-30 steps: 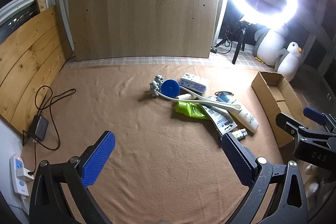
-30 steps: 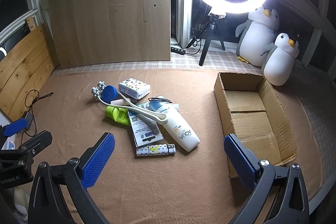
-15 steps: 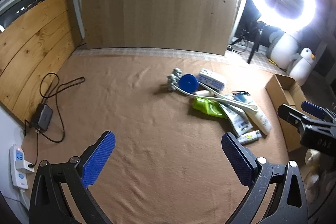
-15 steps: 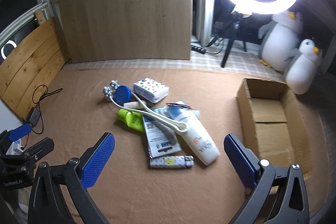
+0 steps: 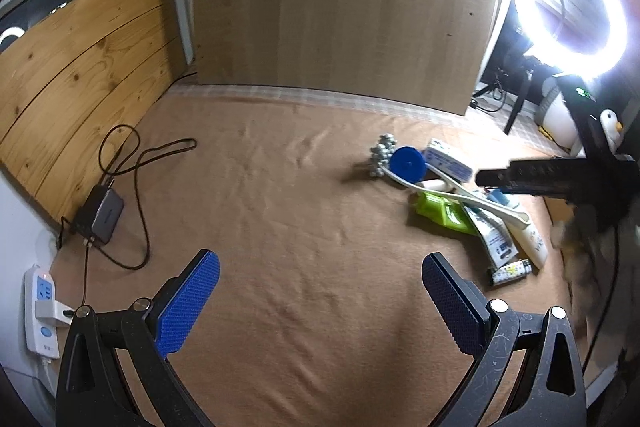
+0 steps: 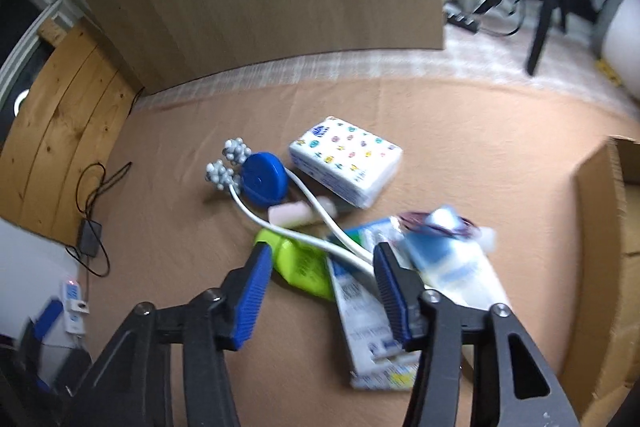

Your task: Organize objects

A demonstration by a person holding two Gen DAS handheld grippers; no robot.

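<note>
A pile of objects lies on the brown cloth: a white roller massager [image 6: 316,223], a blue round lid [image 6: 265,179], a white patterned box [image 6: 346,159], a green pouch [image 6: 302,263], a white-blue tube [image 6: 452,263] and a flat packet [image 6: 364,323]. My right gripper [image 6: 320,291] is open, its pads low over the green pouch and the massager handle. My left gripper [image 5: 318,301] is open and empty above bare cloth, left of the pile [image 5: 460,203]. A small lighter [image 5: 510,271] lies at the pile's near end.
A cardboard box [image 6: 604,247] stands right of the pile. A power adapter [image 5: 100,213] with cables and a power strip [image 5: 42,311] lie at the left edge. A wooden board, a ring light [image 5: 570,15] and plush penguins [image 5: 610,127] stand at the back.
My right gripper has moved forward and down onto the pile and narrowed its jaws. My left gripper has swung left, so the pile sits further right in its view.
</note>
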